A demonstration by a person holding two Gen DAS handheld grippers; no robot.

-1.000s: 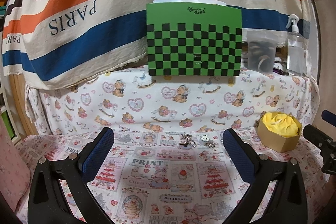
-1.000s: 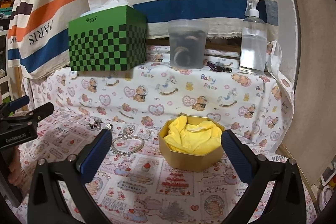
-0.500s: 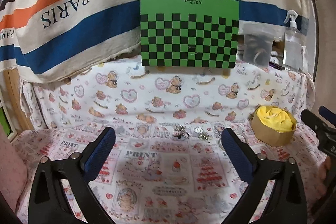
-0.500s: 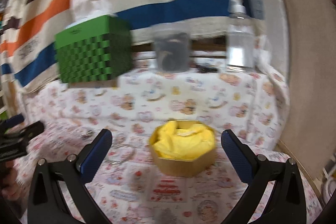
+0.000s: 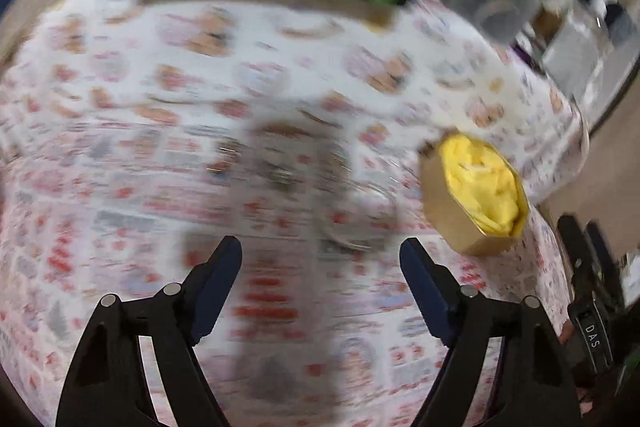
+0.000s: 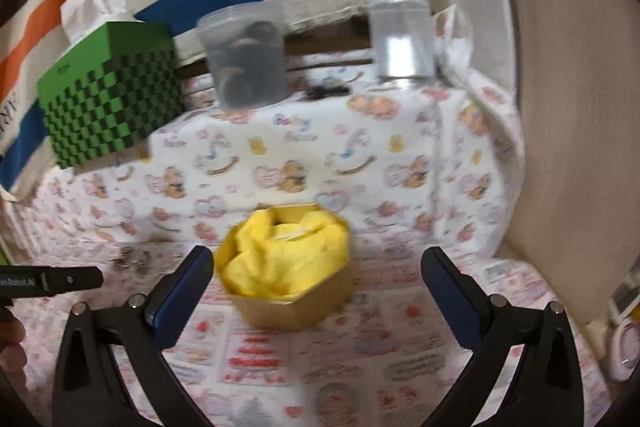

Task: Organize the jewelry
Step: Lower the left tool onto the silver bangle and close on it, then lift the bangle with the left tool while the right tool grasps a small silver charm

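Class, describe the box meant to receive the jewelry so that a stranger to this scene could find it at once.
Start at the raised shelf holding the green checkered tissue box. On the lower printed cloth in front sits a gold box. Unlike its neighbours, it is low, many-sided, open-topped and stuffed with bright yellow fabric.

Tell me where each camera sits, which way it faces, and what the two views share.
Left wrist: rides the left gripper, tilted down at the patterned cloth; heavily blurred; both open fingers show, and the right gripper's body at the right edge.
Right wrist: rides the right gripper, facing the gold box and the shelf with the spray bottle; both open fingers show, and the left gripper's tip at the left edge.
Shared: the gold box with yellow lining, the green checkered tissue box, the translucent container.
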